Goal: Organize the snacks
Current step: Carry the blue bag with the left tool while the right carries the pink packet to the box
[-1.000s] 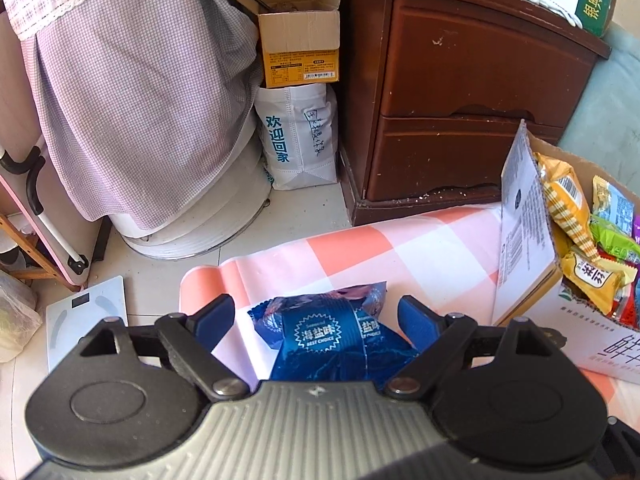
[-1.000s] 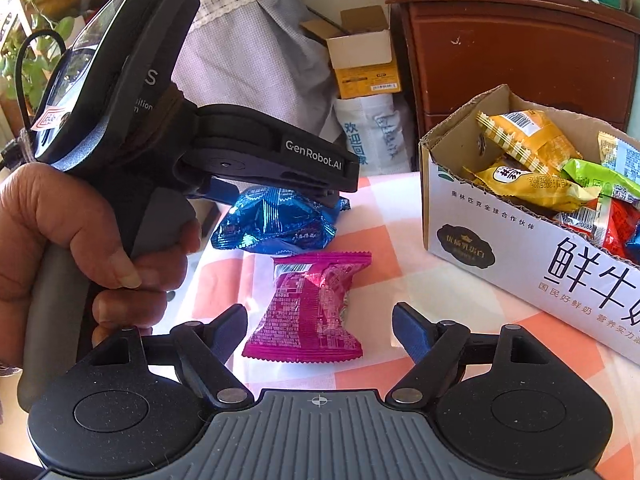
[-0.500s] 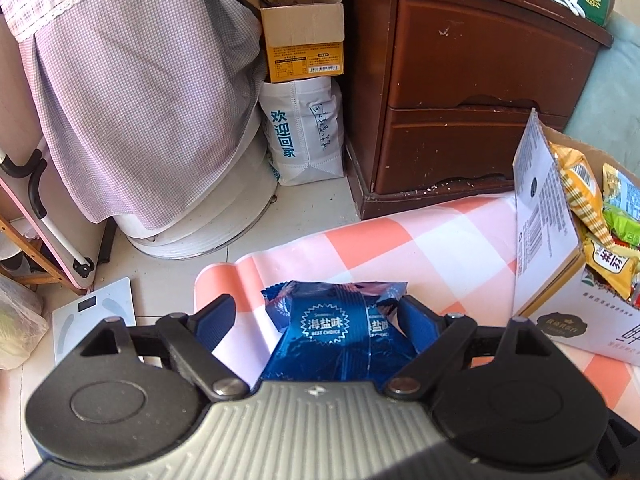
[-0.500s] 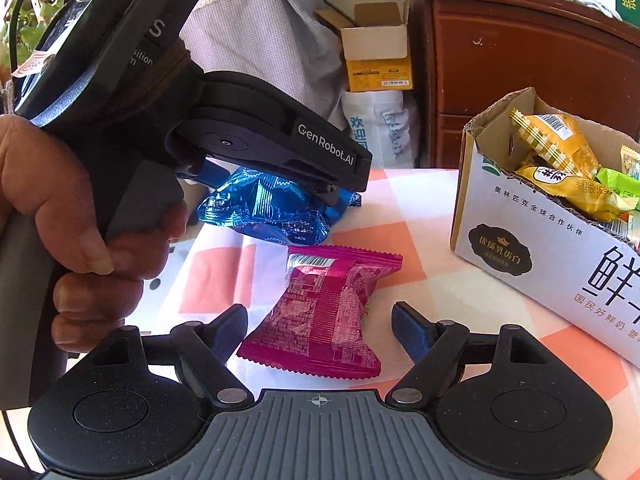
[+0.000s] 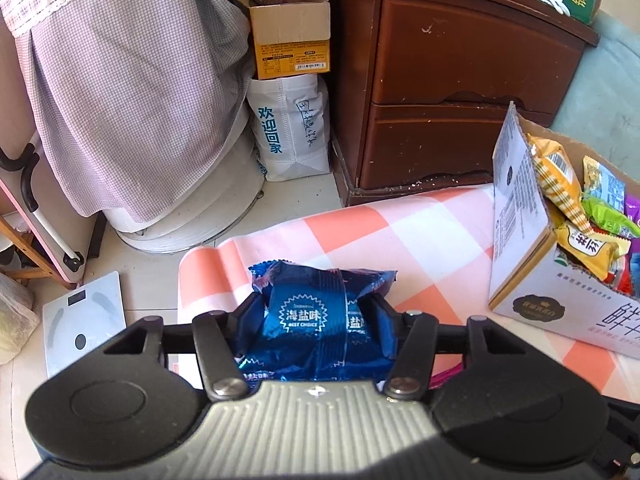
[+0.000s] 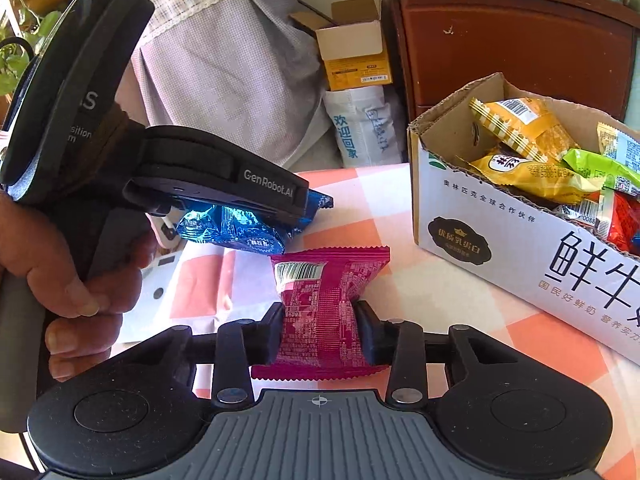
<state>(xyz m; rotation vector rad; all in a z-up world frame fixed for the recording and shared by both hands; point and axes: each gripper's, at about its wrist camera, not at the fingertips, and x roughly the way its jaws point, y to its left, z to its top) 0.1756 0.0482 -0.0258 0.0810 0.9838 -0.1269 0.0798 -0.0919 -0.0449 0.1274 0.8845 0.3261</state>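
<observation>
A blue foil snack pack point(image 5: 316, 316) lies on the orange-and-white checked cloth point(image 5: 400, 236). My left gripper point(image 5: 316, 312) has its jaws closing, and both pads press the pack's sides. From the right wrist view that same blue pack point(image 6: 232, 228) shows under the left gripper's body point(image 6: 224, 188), held by a hand point(image 6: 60, 280). A magenta snack pack point(image 6: 320, 308) lies just in front of it. My right gripper point(image 6: 320, 332) is closing too, its pads squeezing the magenta pack's waist. An open white carton point(image 6: 500, 236) with several snack packs stands to the right.
The carton point(image 5: 520, 240) sits at the cloth's right side. Past the table edge are a dark wooden drawer cabinet point(image 5: 460, 80), a white bag point(image 5: 292, 132) with a small yellow box on it, a cloth-covered appliance point(image 5: 132, 92) and a bathroom scale point(image 5: 84, 320) on the floor.
Both grippers' jaws came together from wide apart: the left onto the blue pack, the right onto the magenta pack. The packs now crumple between the pads.
</observation>
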